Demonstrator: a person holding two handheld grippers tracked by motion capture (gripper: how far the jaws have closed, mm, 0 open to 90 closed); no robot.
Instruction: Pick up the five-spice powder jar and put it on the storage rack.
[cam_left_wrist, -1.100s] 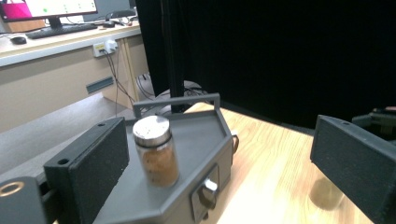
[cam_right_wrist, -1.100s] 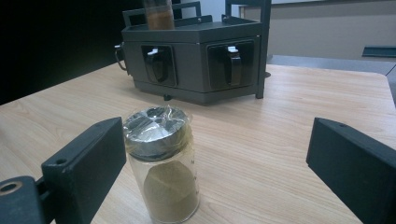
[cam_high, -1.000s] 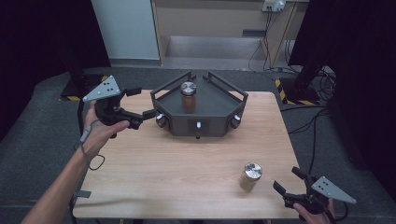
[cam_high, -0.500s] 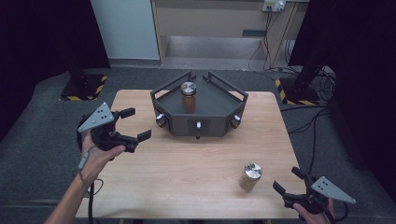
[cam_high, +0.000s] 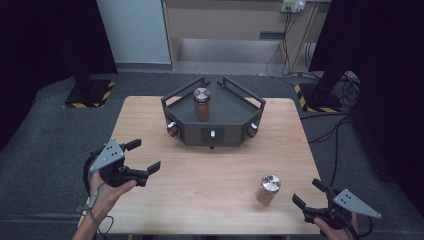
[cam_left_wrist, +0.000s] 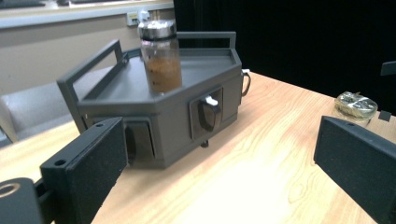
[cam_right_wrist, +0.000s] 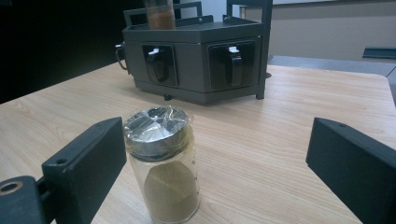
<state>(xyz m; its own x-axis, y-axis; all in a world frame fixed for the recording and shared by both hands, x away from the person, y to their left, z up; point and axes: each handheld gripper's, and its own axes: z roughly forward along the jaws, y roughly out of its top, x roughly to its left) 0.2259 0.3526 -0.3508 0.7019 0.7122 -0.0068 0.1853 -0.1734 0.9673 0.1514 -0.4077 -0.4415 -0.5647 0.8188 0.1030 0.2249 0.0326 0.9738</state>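
High view: left gripper at lower left of frame, fingers spread wide, nothing between them; right gripper at lower right, fingers also wide apart and empty. Small glass jar with silver lid and tan powder stands upright on the light wooden surface just left of the right gripper, not touched

Right gripper view adds detail the high view lacks: the jar sits low centre-left, close beside the left-hand finger, clear film over the lid, well apart from the other finger. Can't tell if it brushes the near finger; no grip either way

Left gripper view: dark grey hexagonal metal stand with rail handles fills the middle of frame, and a second glass jar with silver lid and brown powder stands upright on its top deck. Same jar from above at upper centre. This view also catches the tan-powder jar's lid at far right edge. Black latch handles on the stand's faces show in both gripper views, barely readable from above

Nothing between either gripper and the jars. Stand sits on the far half of the surface, well apart from both grippers

Room: grey carpet floor, black curtains both sides, beige wall unit at top, cables trailing at right, yellow-black hazard tape on a base at upper left
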